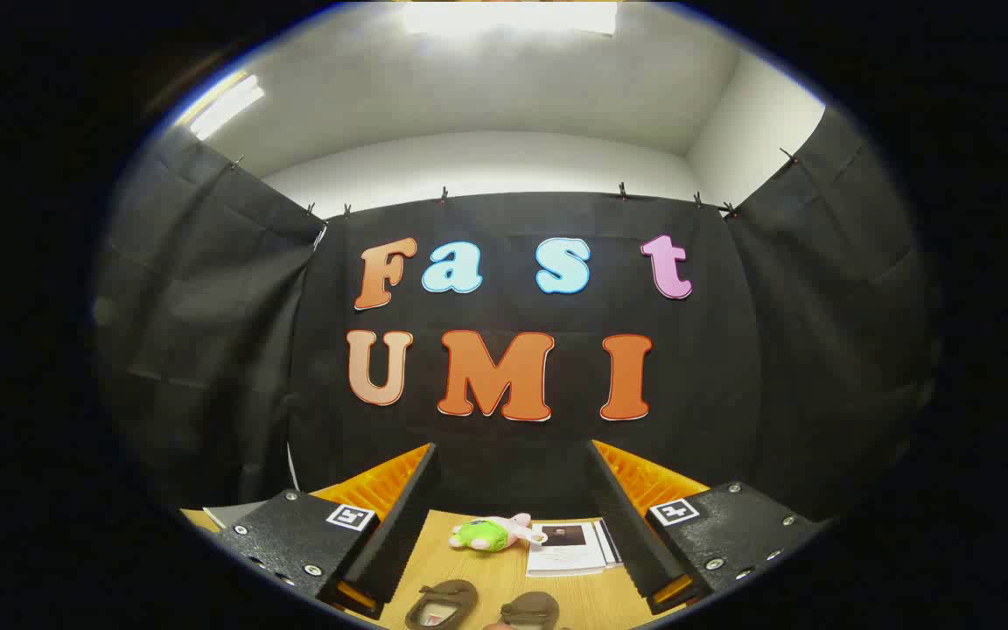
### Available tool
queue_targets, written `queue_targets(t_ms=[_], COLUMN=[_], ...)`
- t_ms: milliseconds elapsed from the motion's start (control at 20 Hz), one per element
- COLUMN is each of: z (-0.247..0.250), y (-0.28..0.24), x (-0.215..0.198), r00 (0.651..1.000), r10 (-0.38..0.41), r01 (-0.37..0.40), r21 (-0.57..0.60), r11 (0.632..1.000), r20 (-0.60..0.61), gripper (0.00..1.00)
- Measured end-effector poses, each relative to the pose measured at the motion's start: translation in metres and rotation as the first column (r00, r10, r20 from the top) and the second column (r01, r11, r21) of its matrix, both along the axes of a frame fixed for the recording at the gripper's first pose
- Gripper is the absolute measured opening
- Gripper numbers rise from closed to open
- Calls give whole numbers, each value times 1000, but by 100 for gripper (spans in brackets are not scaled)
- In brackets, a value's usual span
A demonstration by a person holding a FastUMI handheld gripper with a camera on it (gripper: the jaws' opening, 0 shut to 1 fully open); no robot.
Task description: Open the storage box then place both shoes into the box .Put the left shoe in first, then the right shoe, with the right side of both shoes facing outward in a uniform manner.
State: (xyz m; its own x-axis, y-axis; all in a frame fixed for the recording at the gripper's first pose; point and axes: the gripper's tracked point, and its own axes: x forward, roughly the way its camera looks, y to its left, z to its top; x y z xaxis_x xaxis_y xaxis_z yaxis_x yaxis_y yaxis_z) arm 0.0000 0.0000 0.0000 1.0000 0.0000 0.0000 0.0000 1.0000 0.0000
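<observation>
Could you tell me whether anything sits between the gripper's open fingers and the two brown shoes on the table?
Nothing visible does. The gripper is open, and the two shoes lie between its fingers on the table. The plush toy and paper lie beyond them.

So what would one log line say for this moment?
gripper: open, holding nothing | brown shoes: on table between jaws | green plush toy, booklet: beyond
</observation>
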Motion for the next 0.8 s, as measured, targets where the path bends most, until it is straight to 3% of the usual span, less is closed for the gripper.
queue_targets(t_ms=[800], z=[-1], y=[14], x=[7], r00=[999], r10=[45], r01=[-44], r21=[22], r11=[999], r20=[-16], gripper=[98])
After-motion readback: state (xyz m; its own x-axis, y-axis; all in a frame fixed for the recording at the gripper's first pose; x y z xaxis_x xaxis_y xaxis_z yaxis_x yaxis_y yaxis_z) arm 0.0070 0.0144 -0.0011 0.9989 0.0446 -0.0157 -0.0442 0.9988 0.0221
